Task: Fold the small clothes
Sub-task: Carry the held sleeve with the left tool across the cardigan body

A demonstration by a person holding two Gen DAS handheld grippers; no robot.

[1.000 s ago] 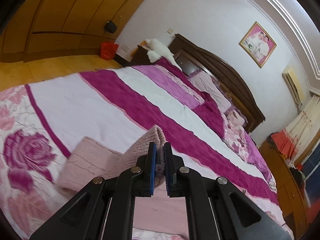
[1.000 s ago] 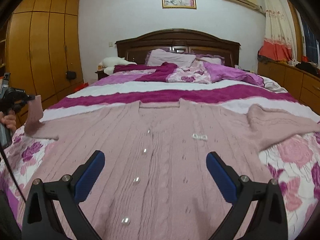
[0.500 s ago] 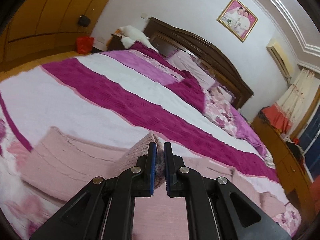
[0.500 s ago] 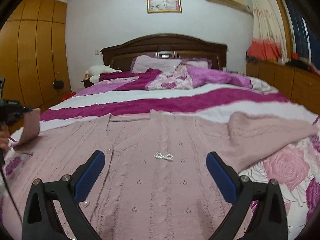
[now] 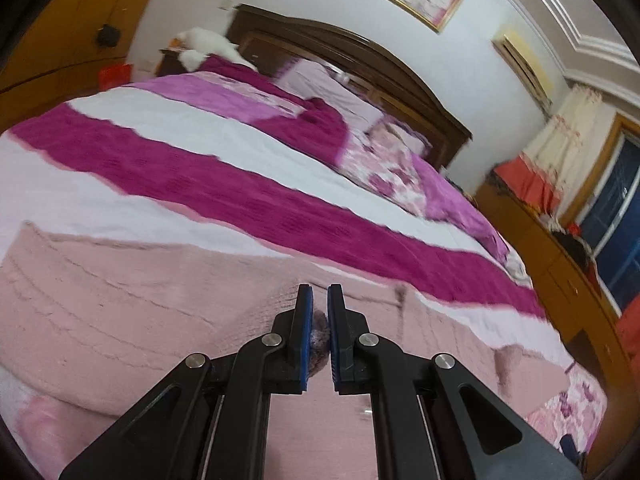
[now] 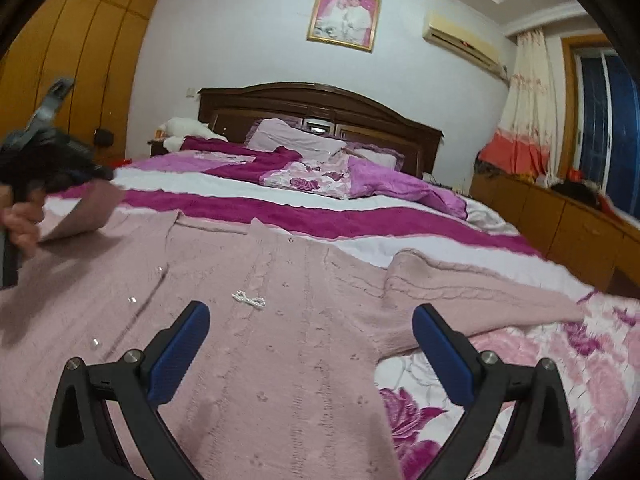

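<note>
My left gripper [image 5: 319, 312] is showing black arms with silver screws. My right gripper [image 6: 310, 344] is wearing ribbed blue pads [image 6: 178, 354].

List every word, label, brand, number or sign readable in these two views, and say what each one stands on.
None can be read.
Framed photo above the headboard: a picture only, with no caption visible.
Air conditioner on the wall: any marking is too small to read.
Pink cardigan on the bed: no label shows.
</note>
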